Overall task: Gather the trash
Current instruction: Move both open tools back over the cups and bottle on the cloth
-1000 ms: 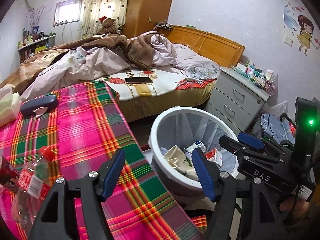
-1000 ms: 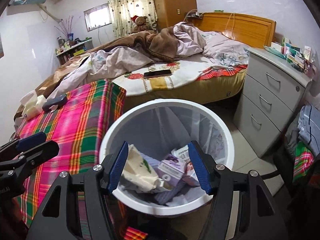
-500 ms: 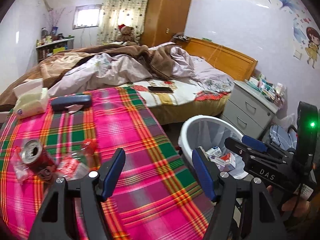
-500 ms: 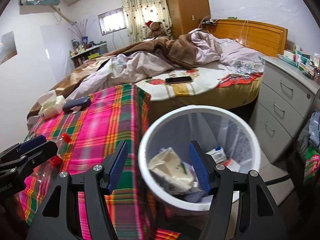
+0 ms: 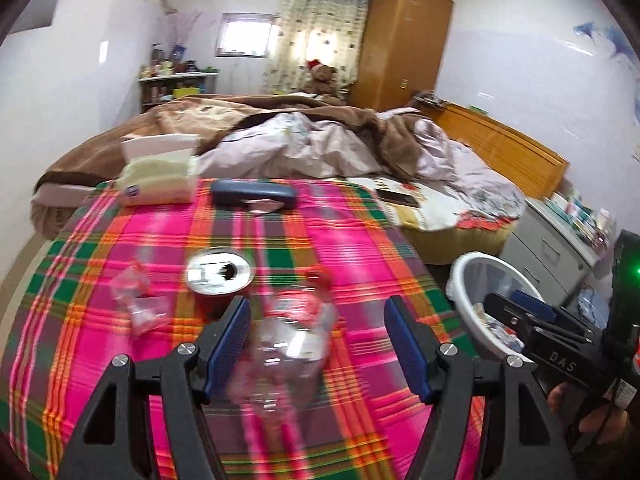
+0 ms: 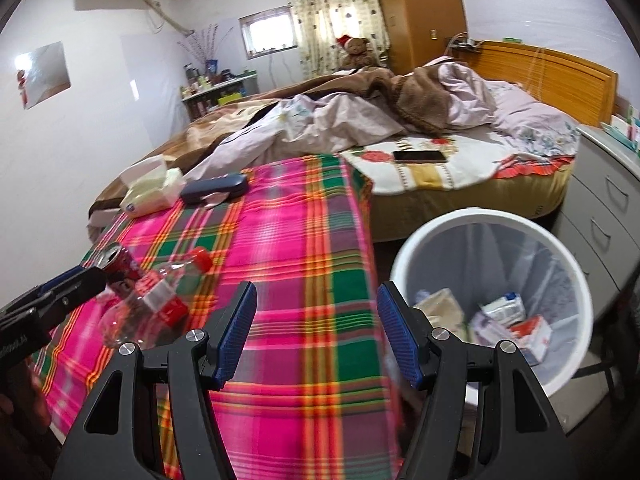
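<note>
the left gripper (image 5: 318, 344) hangs over the plaid cloth (image 5: 360, 248) with its jaws spread wide, and the clear plastic bottle (image 5: 294, 336) lies on its side between them, red cap pointing to the far side. nothing is pinched. just left of the bottle stands an opened soda can (image 5: 220, 276), and further left some crumpled clear wrapper (image 5: 138, 300). the right gripper (image 6: 318, 332) is open too and holds nothing, near the cloth's right edge, with the white bin (image 6: 496, 304) on the floor just to its right, some packets already inside.

that bottle looks empty, so it should be light, thin-walled and slick; squeeze the middle and it'll likely buckle or squirt out. i'd take it across the labelled waist or near the stiffer neck. the can is rigid but may hold dregs.
</note>
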The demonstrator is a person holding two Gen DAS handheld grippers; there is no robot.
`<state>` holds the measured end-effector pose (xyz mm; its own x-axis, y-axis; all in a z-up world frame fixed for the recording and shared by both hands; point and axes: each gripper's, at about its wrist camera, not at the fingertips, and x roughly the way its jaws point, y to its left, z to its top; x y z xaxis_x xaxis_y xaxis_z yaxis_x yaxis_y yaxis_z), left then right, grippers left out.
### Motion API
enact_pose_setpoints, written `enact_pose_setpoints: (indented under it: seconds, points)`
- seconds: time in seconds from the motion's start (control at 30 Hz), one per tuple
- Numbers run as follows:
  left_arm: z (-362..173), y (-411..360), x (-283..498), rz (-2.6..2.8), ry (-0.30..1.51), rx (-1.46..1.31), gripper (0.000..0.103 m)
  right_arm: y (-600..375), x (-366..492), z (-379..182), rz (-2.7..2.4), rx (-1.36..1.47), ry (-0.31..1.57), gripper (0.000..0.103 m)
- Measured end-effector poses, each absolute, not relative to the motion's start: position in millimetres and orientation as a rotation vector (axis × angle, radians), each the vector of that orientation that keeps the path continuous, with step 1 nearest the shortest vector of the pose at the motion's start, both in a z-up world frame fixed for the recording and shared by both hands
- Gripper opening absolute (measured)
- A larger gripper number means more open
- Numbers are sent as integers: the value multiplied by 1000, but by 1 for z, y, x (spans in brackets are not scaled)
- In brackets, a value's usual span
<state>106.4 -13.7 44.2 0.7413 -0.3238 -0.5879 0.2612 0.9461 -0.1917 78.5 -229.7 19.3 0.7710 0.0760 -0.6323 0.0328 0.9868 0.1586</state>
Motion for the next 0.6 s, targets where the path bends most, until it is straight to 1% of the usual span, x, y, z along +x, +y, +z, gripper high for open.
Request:
enact_pose_setpoints:
  seconds: [0.4,0.6]
  points:
    - [26,71,113,-162,688,-178,71,-170,94,10,146,136,745,64]
    - [12,97,122,-131,727,-207,71,-142,104,3,204,160,787,64]
